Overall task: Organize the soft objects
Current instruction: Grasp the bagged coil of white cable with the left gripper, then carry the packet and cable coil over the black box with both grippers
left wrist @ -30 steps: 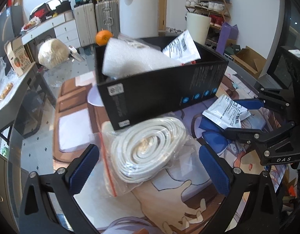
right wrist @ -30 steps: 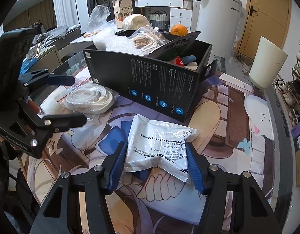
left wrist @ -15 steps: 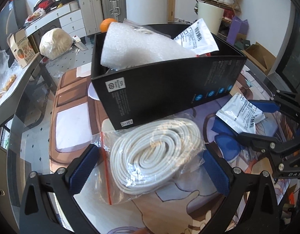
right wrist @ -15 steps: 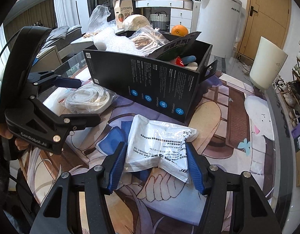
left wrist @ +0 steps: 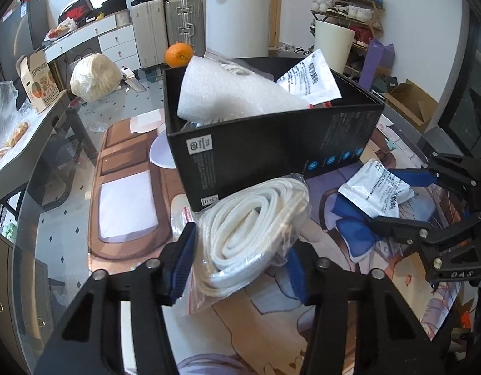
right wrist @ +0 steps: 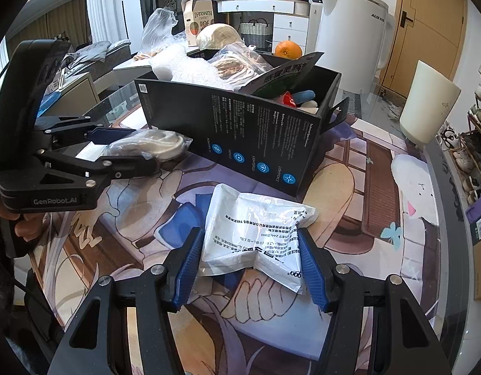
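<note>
A clear zip bag with a coil of white rope (left wrist: 250, 228) lies on the printed mat, right against the front wall of the black box (left wrist: 271, 143). My left gripper (left wrist: 240, 268) is closing on the bag, and its blue pads squeeze the coil from both sides. In the right wrist view the same left gripper (right wrist: 137, 148) clamps the coil bag (right wrist: 165, 143) beside the box (right wrist: 240, 131). My right gripper (right wrist: 251, 265) is shut on a crumpled white pouch (right wrist: 256, 228) that rests on the mat. The box holds a white foam sheet (left wrist: 228, 93), another pouch (left wrist: 312, 78) and more soft items.
An orange (left wrist: 179, 54) sits behind the box. A cream bin (right wrist: 428, 106) and a tall white appliance (right wrist: 349, 31) stand on the floor beyond the glass table. The mat (right wrist: 365, 181) runs on to the right of the box. A shoe rack lines the right wall.
The left jaws have gone from wide open to clamped on the bagged rope coil, pinching it narrower. The right gripper and its pouch have stayed as they were.
</note>
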Demonstrator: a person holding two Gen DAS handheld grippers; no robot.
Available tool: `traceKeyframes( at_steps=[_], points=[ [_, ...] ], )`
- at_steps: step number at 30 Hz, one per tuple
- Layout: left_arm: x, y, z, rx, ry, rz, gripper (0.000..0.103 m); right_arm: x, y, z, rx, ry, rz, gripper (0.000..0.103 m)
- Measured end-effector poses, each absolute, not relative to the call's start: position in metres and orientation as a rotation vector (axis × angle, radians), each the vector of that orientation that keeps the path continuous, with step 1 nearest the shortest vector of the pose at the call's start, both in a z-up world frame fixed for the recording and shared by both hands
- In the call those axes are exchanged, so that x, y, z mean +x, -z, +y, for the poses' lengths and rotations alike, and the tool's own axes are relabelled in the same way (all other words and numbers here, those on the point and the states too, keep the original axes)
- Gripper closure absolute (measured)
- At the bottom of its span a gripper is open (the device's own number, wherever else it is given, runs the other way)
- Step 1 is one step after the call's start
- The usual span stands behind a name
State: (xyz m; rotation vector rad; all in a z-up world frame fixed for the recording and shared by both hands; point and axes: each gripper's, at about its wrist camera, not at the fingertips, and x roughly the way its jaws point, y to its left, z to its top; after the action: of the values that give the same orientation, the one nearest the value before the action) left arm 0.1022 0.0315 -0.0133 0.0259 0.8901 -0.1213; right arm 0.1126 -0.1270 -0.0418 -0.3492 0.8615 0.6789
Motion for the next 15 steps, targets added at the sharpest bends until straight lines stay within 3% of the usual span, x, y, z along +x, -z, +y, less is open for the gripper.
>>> traceKeyframes(
  at_steps=[15],
  points=[
    [0.072, 0.002, 0.026, 0.022, 0.135, 0.815, 0.058, 0.100, 0.034, -0.129, -0.344, -0.711, 0.825, 0.044]
  ],
)
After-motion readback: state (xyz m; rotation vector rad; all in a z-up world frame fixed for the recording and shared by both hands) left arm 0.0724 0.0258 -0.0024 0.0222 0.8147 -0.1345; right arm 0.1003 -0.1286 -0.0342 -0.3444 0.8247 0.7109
